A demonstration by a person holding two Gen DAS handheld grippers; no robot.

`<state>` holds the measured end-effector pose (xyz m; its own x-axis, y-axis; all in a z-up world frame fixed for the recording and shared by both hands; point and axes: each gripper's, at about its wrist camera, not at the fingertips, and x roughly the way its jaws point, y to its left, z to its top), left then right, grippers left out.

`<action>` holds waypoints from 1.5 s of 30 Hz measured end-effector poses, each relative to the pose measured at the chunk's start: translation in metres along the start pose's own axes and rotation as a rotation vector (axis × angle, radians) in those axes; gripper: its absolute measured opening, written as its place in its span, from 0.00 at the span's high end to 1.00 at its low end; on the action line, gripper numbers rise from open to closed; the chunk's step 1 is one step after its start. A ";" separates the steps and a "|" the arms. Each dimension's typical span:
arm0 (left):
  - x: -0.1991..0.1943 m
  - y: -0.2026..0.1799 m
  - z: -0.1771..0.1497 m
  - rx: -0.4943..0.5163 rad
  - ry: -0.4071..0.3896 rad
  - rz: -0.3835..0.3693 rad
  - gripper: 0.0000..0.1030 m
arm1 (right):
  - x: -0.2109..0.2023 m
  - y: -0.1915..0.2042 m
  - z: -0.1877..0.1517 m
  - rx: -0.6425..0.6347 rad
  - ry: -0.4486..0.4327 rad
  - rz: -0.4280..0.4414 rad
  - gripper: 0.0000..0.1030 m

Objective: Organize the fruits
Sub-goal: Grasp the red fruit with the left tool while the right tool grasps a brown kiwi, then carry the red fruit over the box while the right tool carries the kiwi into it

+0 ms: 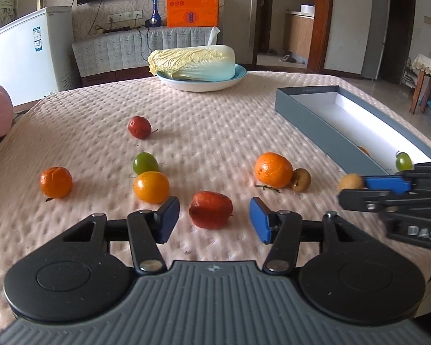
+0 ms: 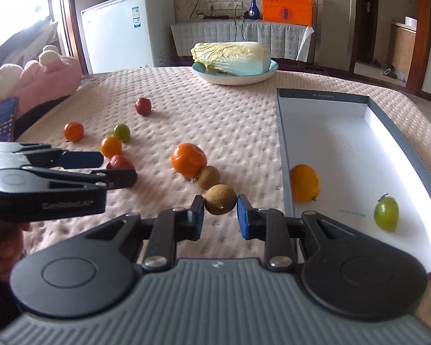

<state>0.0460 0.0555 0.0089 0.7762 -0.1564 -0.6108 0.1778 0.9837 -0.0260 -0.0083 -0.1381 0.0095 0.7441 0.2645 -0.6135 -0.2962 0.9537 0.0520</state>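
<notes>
A living room with a fridge [image 2: 120, 28] and TV surrounds the worktop [image 2: 215, 120], covered in a pink quilted cloth. At right lies a long grey box [image 2: 284, 149], its length running near to far, holding two fruits. The left gripper [image 1: 214, 220] is spread wide around a red fruit [image 1: 211, 209]. The right gripper [image 2: 219, 212] pinches a brown fruit [image 2: 220, 199], near the box.
</notes>
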 end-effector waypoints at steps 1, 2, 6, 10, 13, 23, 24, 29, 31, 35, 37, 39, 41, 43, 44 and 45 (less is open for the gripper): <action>0.003 0.000 0.000 -0.005 0.005 0.006 0.42 | -0.001 -0.002 0.000 0.006 0.001 0.000 0.73; 0.007 0.000 -0.001 -0.007 0.011 0.010 0.43 | -0.001 -0.005 0.000 0.012 0.004 -0.001 0.73; 0.016 -0.004 -0.003 0.004 0.039 0.021 0.54 | -0.004 -0.010 0.000 0.027 0.000 0.008 0.73; 0.020 -0.006 -0.004 0.018 0.036 0.025 0.61 | -0.006 -0.008 0.002 0.026 -0.012 0.024 0.73; 0.019 -0.006 -0.004 0.023 0.033 0.025 0.62 | -0.007 -0.005 0.003 0.019 -0.020 0.038 0.73; -0.003 -0.007 0.004 0.018 -0.014 0.023 0.62 | -0.011 0.005 0.010 0.016 -0.047 0.063 0.73; -0.006 -0.006 0.005 0.012 -0.020 0.025 0.62 | -0.012 0.006 0.011 0.012 -0.047 0.065 0.73; -0.022 -0.003 0.014 -0.021 -0.054 0.025 0.62 | -0.018 0.005 0.011 0.014 -0.057 0.063 0.73; -0.027 -0.003 0.016 -0.027 -0.061 0.027 0.62 | -0.022 0.003 0.012 0.018 -0.061 0.057 0.73; -0.033 -0.009 0.020 -0.029 -0.071 0.027 0.62 | -0.028 -0.003 0.010 0.028 -0.064 0.049 0.73; -0.036 -0.012 0.022 -0.033 -0.079 0.017 0.62 | -0.032 -0.004 0.009 0.028 -0.069 0.051 0.73; -0.038 -0.016 0.023 -0.033 -0.086 0.010 0.62 | -0.035 -0.005 0.009 0.026 -0.074 0.052 0.73; -0.038 -0.022 0.025 -0.029 -0.087 0.005 0.62 | -0.038 -0.006 0.008 0.026 -0.081 0.055 0.73; -0.038 -0.028 0.026 -0.024 -0.090 -0.005 0.62 | -0.039 -0.008 0.008 0.027 -0.085 0.055 0.73; -0.038 -0.031 0.026 -0.021 -0.092 -0.010 0.62 | -0.040 -0.010 0.008 0.030 -0.086 0.054 0.73; -0.037 -0.034 0.027 -0.016 -0.091 -0.013 0.62 | -0.041 -0.011 0.008 0.032 -0.088 0.053 0.73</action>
<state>0.0277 0.0252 0.0534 0.8258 -0.1756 -0.5360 0.1787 0.9828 -0.0468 -0.0305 -0.1580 0.0401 0.7778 0.3249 -0.5381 -0.3185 0.9417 0.1083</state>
